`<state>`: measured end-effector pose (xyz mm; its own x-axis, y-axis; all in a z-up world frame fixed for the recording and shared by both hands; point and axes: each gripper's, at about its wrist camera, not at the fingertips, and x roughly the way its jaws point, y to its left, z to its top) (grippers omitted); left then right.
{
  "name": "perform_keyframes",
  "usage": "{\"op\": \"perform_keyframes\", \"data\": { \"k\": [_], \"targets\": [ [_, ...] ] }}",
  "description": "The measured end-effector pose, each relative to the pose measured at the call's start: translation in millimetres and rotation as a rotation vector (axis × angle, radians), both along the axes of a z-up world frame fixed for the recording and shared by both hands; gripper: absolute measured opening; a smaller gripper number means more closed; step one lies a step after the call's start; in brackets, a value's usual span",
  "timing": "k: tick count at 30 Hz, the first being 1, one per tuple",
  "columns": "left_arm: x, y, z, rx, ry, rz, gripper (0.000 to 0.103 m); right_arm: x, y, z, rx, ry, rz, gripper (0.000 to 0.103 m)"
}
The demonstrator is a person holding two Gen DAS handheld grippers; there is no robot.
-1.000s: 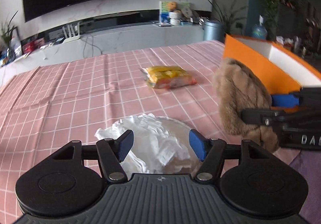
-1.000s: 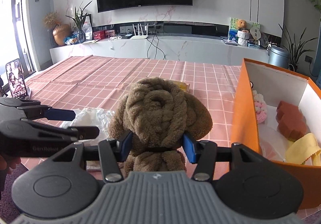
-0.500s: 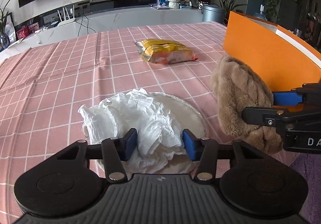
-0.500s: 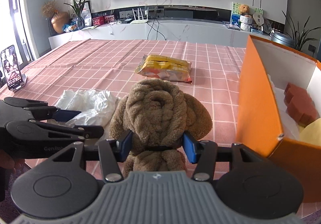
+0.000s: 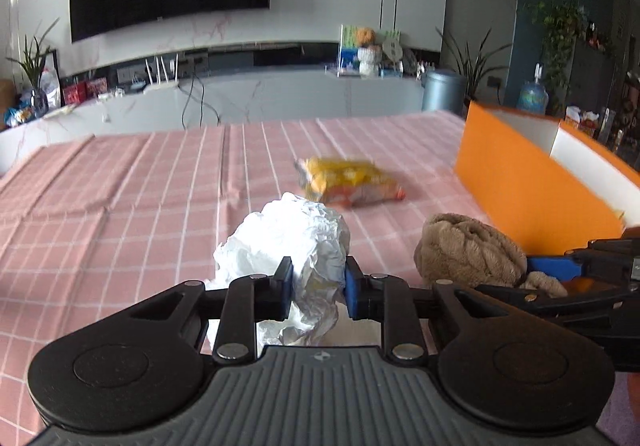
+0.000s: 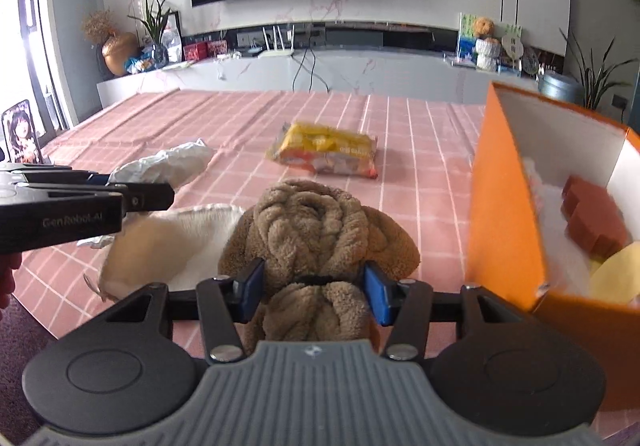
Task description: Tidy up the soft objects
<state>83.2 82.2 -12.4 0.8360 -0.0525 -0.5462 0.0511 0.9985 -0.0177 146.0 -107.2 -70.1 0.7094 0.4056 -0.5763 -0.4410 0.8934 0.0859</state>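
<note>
Task partly done: the orange box (image 6: 508, 206), right of the right gripper (image 6: 314, 292), already holds several soft items. The left gripper (image 5: 316, 288), its jaws having just been closing, now clenches the crumpled white bag (image 5: 288, 242). The right gripper grasps the brown plush towel (image 6: 316, 230). Ahead of both lies the yellow packet (image 6: 324, 150), untouched; all three remain outside the box.

Snack packet (image 6: 324, 152) lies on table (image 6: 420, 150), left of box (image 6: 506, 206).
</note>
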Motion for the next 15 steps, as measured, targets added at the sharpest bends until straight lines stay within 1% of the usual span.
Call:
{"op": "perform_keyframes", "data": {
  "k": [4, 9, 12, 15],
  "targets": [
    [-2, -6, 27, -0.030, -0.068, -0.020, 0.028, -6, -7, 25, 0.024, -0.065, -0.004, 0.052],
    [2, -19, 54, -0.074, -0.128, -0.070, 0.028, -9, -21, 57, 0.046, -0.137, -0.010, 0.052],
    [8, -30, 68, -0.103, -0.156, -0.114, 0.028, -9, -32, 76, 0.056, -0.178, -0.015, 0.052],
    [17, -43, 78, -0.124, -0.173, -0.170, 0.028, -4, -47, 90, 0.060, -0.191, -0.029, 0.052]
  ]
}}
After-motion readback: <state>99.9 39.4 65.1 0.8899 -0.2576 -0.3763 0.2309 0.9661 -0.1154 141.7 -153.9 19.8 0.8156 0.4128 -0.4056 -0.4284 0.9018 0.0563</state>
